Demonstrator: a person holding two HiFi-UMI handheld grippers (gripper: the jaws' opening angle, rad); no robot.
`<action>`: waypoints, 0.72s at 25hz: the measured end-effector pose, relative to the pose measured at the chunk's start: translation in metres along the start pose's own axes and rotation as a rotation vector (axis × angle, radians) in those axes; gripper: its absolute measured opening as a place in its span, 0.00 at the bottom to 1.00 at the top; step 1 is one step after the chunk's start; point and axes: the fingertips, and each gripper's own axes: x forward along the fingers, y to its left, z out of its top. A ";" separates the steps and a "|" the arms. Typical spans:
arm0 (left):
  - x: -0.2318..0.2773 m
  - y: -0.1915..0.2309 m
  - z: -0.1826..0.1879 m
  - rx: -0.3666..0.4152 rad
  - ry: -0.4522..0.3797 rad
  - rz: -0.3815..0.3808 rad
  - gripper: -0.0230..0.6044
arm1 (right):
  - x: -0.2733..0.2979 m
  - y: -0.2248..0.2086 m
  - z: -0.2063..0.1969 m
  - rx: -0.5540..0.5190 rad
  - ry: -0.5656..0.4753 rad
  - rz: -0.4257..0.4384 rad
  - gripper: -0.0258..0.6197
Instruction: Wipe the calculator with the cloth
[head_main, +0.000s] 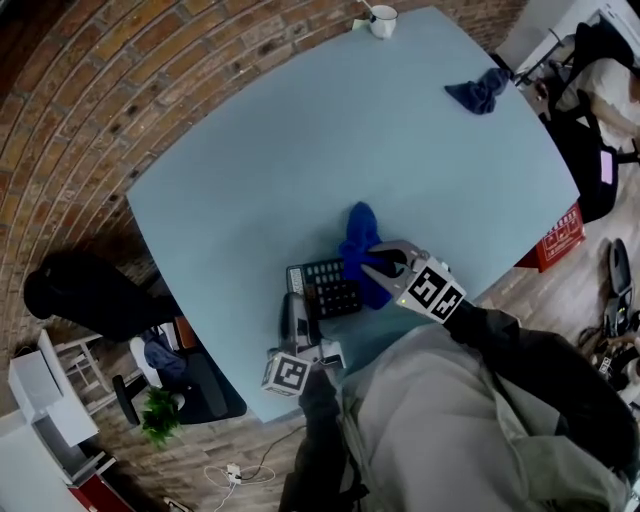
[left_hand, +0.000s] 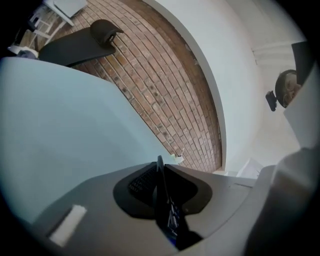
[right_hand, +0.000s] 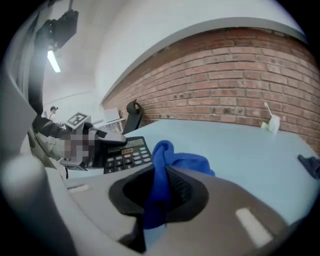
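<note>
A black calculator lies near the front edge of the pale blue table. My left gripper is shut on its near left edge. In the left gripper view the calculator stands edge-on between the pads of the left gripper. A bright blue cloth lies bunched against the calculator's right side, and my right gripper is shut on it. In the right gripper view a fold of the cloth is pinched in the right gripper, with the calculator to its left.
A darker blue cloth lies at the table's far right, and a white cup stands at the far edge. A red crate sits on the floor to the right. An office chair stands at the near left.
</note>
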 end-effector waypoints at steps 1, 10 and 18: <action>-0.002 -0.005 0.001 -0.025 -0.022 0.001 0.12 | 0.004 0.012 0.008 -0.035 0.003 0.027 0.13; -0.013 -0.078 0.035 -0.124 -0.156 -0.141 0.12 | -0.015 0.107 0.066 -0.367 -0.025 0.209 0.13; -0.013 -0.133 0.028 0.139 -0.101 -0.228 0.12 | -0.019 0.061 0.138 -0.239 -0.148 0.079 0.13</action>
